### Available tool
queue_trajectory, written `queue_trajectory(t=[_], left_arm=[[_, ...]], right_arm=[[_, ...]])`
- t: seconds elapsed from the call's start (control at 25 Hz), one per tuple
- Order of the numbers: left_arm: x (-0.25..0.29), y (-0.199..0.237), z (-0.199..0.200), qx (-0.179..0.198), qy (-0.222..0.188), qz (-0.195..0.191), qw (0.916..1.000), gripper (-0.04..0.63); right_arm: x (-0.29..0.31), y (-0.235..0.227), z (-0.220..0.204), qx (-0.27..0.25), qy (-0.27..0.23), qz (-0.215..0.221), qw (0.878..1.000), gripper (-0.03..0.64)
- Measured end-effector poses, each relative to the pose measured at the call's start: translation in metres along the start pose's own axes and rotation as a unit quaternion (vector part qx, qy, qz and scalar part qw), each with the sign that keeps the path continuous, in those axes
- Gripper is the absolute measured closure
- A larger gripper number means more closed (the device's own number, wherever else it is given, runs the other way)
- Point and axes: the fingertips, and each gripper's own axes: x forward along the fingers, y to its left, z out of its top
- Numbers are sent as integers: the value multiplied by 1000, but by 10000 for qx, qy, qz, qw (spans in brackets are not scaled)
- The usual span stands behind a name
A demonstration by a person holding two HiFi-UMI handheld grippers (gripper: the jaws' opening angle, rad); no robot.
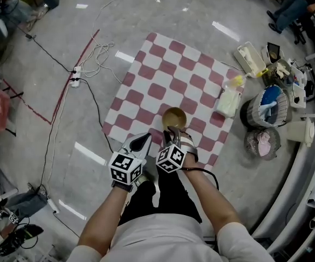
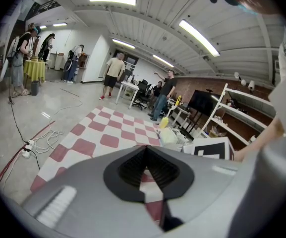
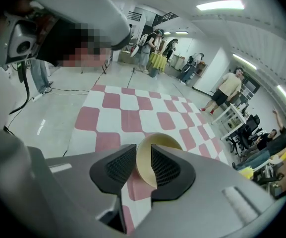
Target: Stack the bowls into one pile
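One tan bowl (image 1: 174, 116) shows over the near part of the red-and-white checked mat (image 1: 162, 81). My right gripper (image 1: 172, 131) is shut on its near rim; in the right gripper view the bowl (image 3: 158, 144) stands tilted, its rim pinched between the two black pads (image 3: 120, 166). I cannot tell whether the bowl rests on the mat or hangs above it. My left gripper (image 1: 144, 140) is just left of the right one, shut with nothing in it. In the left gripper view the left gripper (image 2: 145, 151) points across the mat (image 2: 108, 133). No other bowl is in view.
White containers and a yellow-topped bottle (image 1: 229, 96) sit at the mat's right edge, with a bucket (image 1: 266, 107) and a wire basket (image 1: 262, 142) beyond. Cables and a power strip (image 1: 74, 78) lie on the floor to the left. People (image 2: 114, 72) stand far off.
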Motion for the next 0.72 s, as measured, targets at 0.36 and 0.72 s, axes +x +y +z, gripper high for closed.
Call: queue_trajectory(t=[0.36,0.72], left_arm=[[-28,-18,20,107,-187,-74,9997,589],[-72,-43,66,266,-630,-223,9974,589]], right_arm=[[-71,-19,47,641,-733,-410,9944,545],[-155,-49,101,1785,-1655,-749,9670,601]])
